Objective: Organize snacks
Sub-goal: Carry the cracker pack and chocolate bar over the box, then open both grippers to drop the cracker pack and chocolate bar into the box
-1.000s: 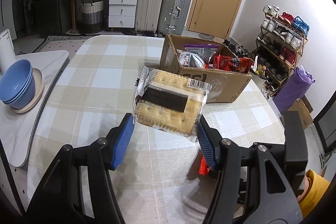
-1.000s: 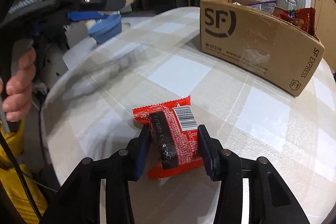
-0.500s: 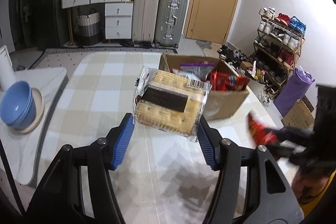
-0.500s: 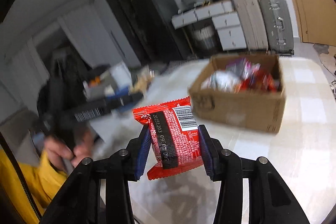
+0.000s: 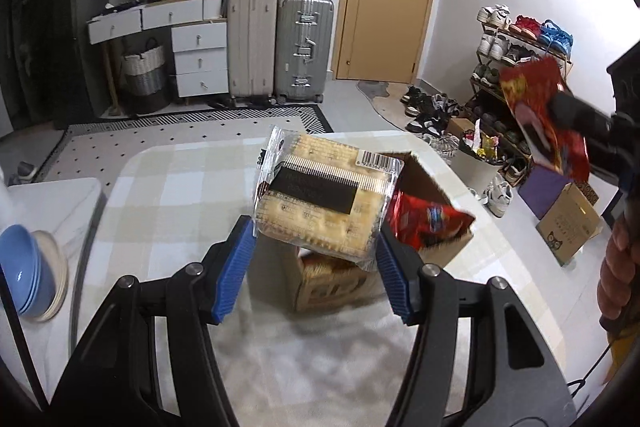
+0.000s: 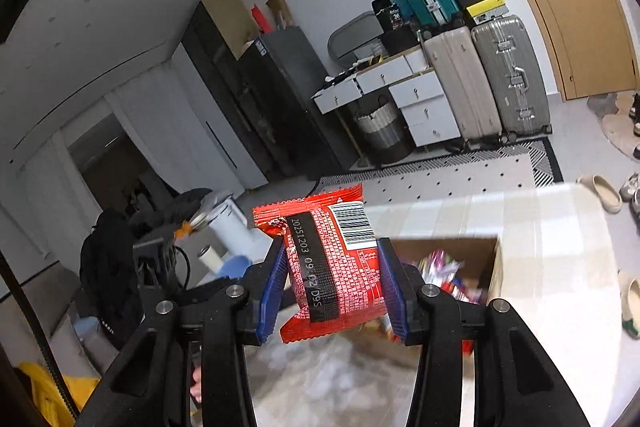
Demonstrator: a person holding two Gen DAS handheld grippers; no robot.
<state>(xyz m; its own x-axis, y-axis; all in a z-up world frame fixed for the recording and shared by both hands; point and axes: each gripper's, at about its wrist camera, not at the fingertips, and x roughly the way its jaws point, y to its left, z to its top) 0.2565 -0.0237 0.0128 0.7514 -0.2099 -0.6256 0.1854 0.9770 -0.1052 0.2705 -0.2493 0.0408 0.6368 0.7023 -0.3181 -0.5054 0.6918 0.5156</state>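
Note:
My left gripper (image 5: 316, 263) is shut on a clear pack of biscuits (image 5: 324, 203) with a black label, held in the air just before the open cardboard box (image 5: 436, 251) that holds several snack packs. My right gripper (image 6: 332, 287) is shut on a red snack packet (image 6: 336, 263) with a barcode, raised above and before the same box (image 6: 440, 267). The right gripper with its red packet (image 5: 540, 119) also shows at the right edge of the left wrist view, high above the table.
The box stands on a checked tablecloth (image 5: 168, 211). Stacked blue bowls (image 5: 24, 267) sit on a side surface at the left. Suitcases (image 5: 304, 47), drawers (image 5: 196, 59) and a shoe rack (image 5: 516, 67) stand beyond the table.
Both grippers rose and moved toward the box with their packs. The right gripper lifted the red packet off the table. The box is now close under the left gripper.

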